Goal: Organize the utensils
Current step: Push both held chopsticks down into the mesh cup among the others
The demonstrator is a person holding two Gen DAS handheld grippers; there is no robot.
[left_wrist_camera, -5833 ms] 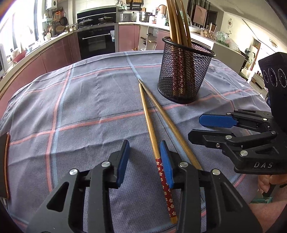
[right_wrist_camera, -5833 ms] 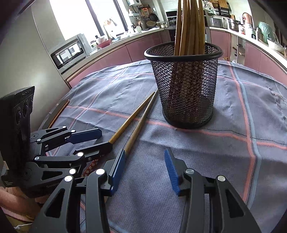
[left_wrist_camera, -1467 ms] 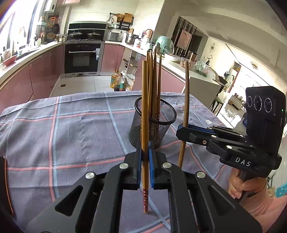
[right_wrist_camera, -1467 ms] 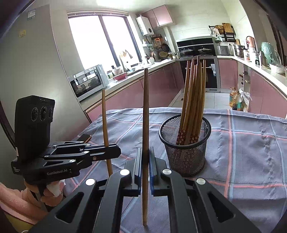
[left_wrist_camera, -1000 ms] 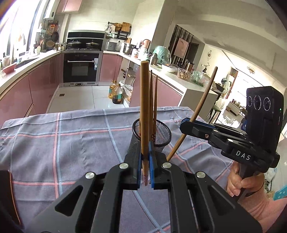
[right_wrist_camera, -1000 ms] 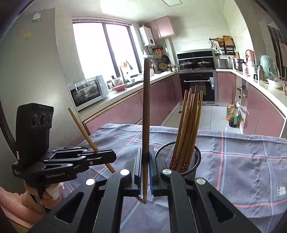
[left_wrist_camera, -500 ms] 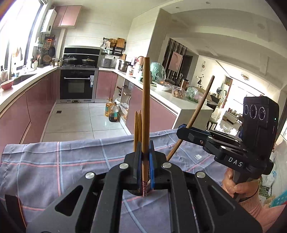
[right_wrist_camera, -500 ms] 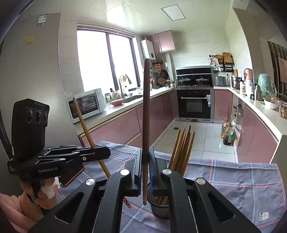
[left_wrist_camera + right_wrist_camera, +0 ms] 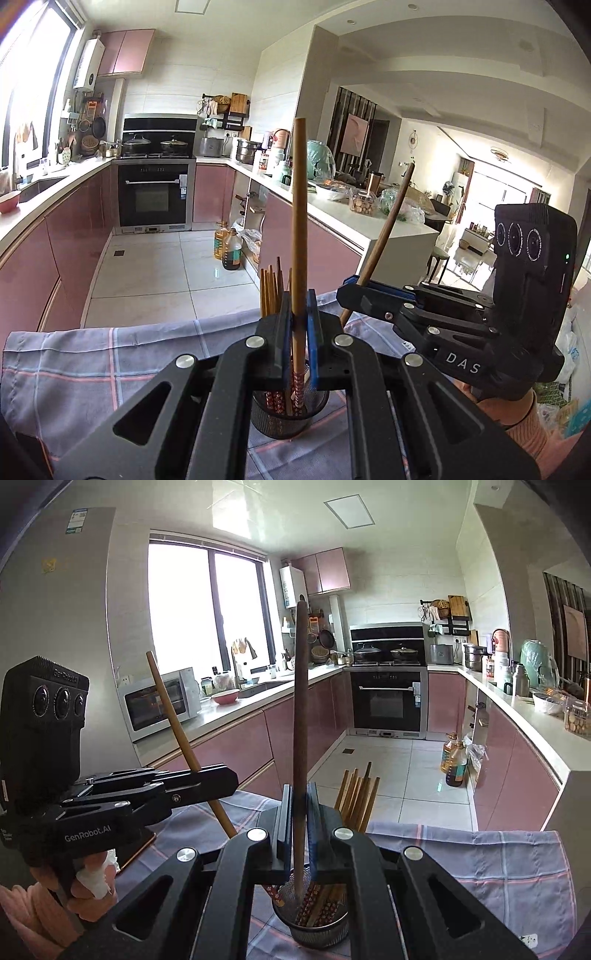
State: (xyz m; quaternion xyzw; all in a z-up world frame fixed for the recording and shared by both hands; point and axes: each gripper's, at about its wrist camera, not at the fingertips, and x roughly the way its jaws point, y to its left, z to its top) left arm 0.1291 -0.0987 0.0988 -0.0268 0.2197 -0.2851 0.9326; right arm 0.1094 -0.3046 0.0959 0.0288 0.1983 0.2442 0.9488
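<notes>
My left gripper (image 9: 298, 332) is shut on a light wooden chopstick (image 9: 298, 203), held upright. Its red flowered lower end hangs at the mouth of the black mesh holder (image 9: 288, 417). My right gripper (image 9: 299, 812) is shut on a darker chopstick (image 9: 300, 701), also upright, its tip over the mesh holder (image 9: 314, 930). Several chopsticks (image 9: 356, 797) stand in the holder. In the left wrist view the right gripper (image 9: 354, 288) is at the right with its chopstick (image 9: 388, 221) slanted. In the right wrist view the left gripper (image 9: 225, 775) is at the left with its chopstick (image 9: 173, 716).
A grey-blue checked cloth (image 9: 92, 369) covers the table under the holder. A dark flat object with a wooden edge (image 9: 136, 845) lies at the table's left edge. A person's hand (image 9: 517, 413) grips the right handle. Pink kitchen cabinets and counters lie beyond the table.
Both grippers have risen with their chopsticks still clamped. The mesh holder has dropped lower in both views and now sits under the jaws, with the chopstick ends at its mouth.
</notes>
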